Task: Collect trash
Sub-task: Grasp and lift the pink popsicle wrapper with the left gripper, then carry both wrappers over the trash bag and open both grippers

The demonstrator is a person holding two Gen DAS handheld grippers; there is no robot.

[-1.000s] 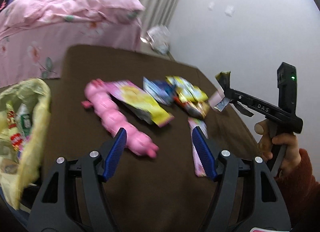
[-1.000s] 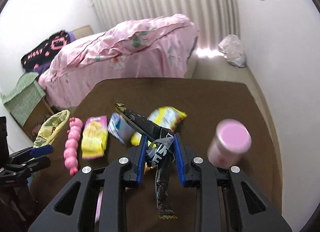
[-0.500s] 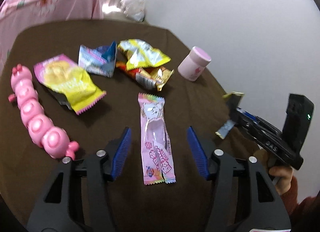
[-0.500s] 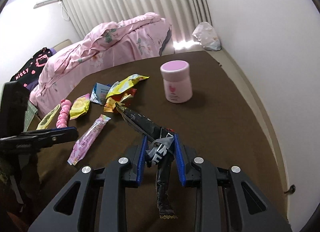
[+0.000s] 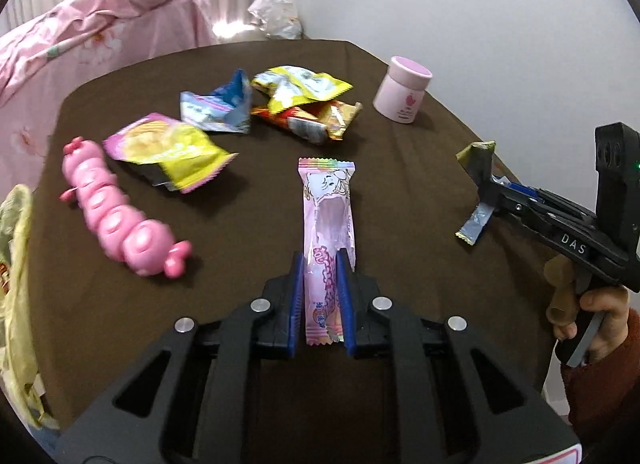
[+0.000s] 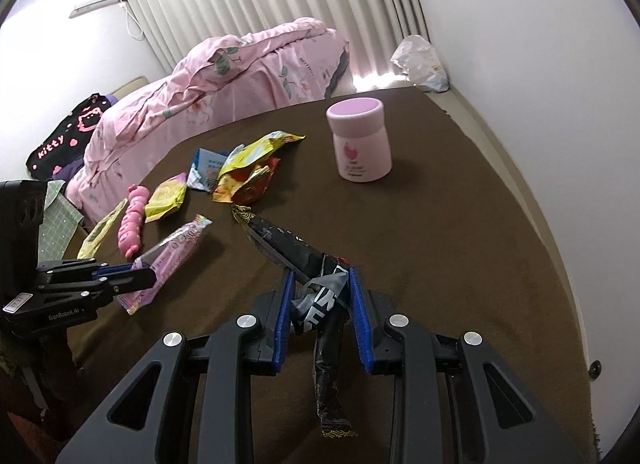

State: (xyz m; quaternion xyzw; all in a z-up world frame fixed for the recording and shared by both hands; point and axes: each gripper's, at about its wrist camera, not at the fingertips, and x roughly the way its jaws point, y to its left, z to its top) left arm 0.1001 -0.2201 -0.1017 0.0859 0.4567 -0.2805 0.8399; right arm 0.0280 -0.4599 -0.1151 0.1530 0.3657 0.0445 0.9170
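My left gripper (image 5: 320,264) is shut on the near end of a long pink candy wrapper (image 5: 328,208) that lies on the brown table (image 5: 400,184); it also shows in the right wrist view (image 6: 172,252). My right gripper (image 6: 322,280) is shut on a crumpled black wrapper (image 6: 288,244) and holds it above the table; it shows at the right in the left wrist view (image 5: 478,168). More wrappers lie beyond: a yellow-pink one (image 5: 168,152), a blue one (image 5: 218,108), a yellow one (image 5: 300,86) and an orange one (image 5: 320,120).
A pink caterpillar toy (image 5: 116,212) lies left of the wrappers. A pink jar (image 5: 402,90) stands at the far right. A yellow plastic bag (image 5: 16,264) with trash hangs at the table's left edge. A bed with pink bedding (image 6: 240,76) stands behind.
My left gripper moved forward over the pink candy wrapper and shut on its near end. My right gripper kept hold of the black wrapper and shifted little.
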